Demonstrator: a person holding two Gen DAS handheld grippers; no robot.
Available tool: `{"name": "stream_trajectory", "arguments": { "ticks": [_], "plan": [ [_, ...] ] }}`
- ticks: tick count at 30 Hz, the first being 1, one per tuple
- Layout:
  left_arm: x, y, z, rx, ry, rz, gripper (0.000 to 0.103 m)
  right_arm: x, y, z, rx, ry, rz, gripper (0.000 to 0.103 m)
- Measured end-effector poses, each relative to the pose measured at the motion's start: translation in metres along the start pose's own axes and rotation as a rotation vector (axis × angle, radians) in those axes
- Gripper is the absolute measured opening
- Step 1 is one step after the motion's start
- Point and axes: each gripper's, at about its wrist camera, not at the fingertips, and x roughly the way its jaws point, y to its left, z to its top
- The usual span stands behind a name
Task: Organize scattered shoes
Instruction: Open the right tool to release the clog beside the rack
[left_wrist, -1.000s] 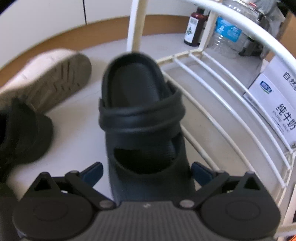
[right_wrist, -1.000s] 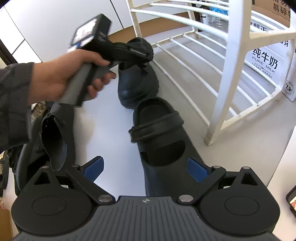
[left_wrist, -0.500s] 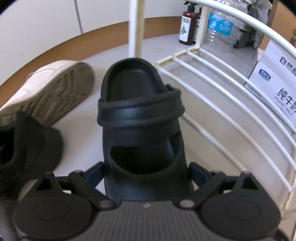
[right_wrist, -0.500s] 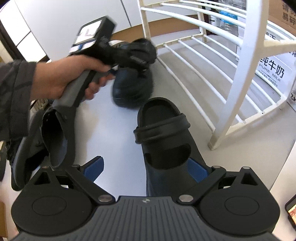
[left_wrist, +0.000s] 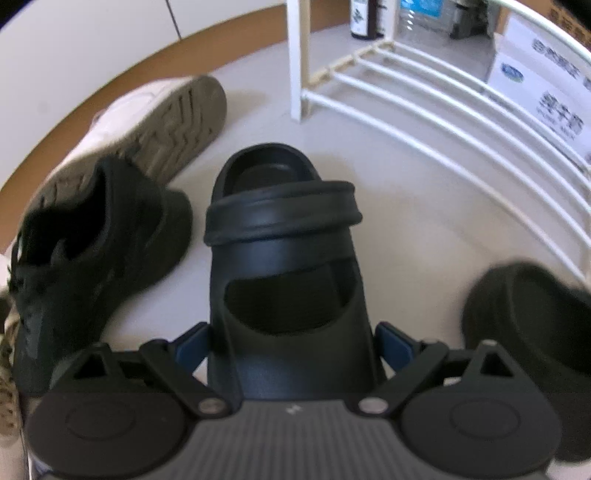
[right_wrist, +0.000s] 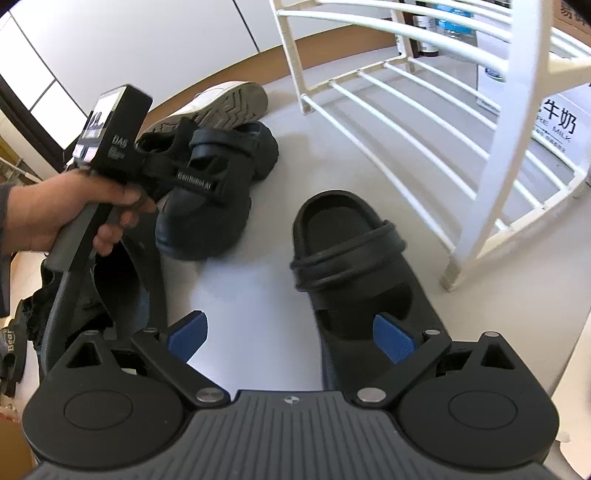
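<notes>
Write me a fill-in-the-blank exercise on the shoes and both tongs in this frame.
1. The left tongs are shut on a clog whose colour is ___.
2. The pale shoe by the wall lies tipped over, showing its ___.
3. The right tongs stand ___, with the other clog resting on the floor.
Missing words: black; sole; open.
</notes>
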Motion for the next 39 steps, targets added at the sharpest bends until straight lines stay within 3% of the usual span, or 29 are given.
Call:
{"name": "stream_trajectory", "arguments": {
  "ticks": [9, 23, 29, 39],
  "plan": [
    [-0.017, -0.023, -0.037, 0.122, 0.036, -0.075, 0.095, 0.010, 0.008, -0.004, 0.002, 0.036, 0.002, 0.099],
    [-0.035, -0.043, -0.074, 0.092, 0.091, -0.145, 0.095, 0.014, 0.013, -0.007, -0.005, 0.062, 0.007, 0.099],
    [-0.043, -0.057, -0.093, 0.176, 0.097, -0.147, 0.095, 0.015, 0.015, -0.009, -0.010, 0.076, 0.015, 0.099],
    [-0.047, -0.052, -0.108, 0.226, 0.129, -0.170, 0.096, 0.016, 0.016, -0.014, -0.012, 0.101, 0.022, 0.099]
  ]
}}
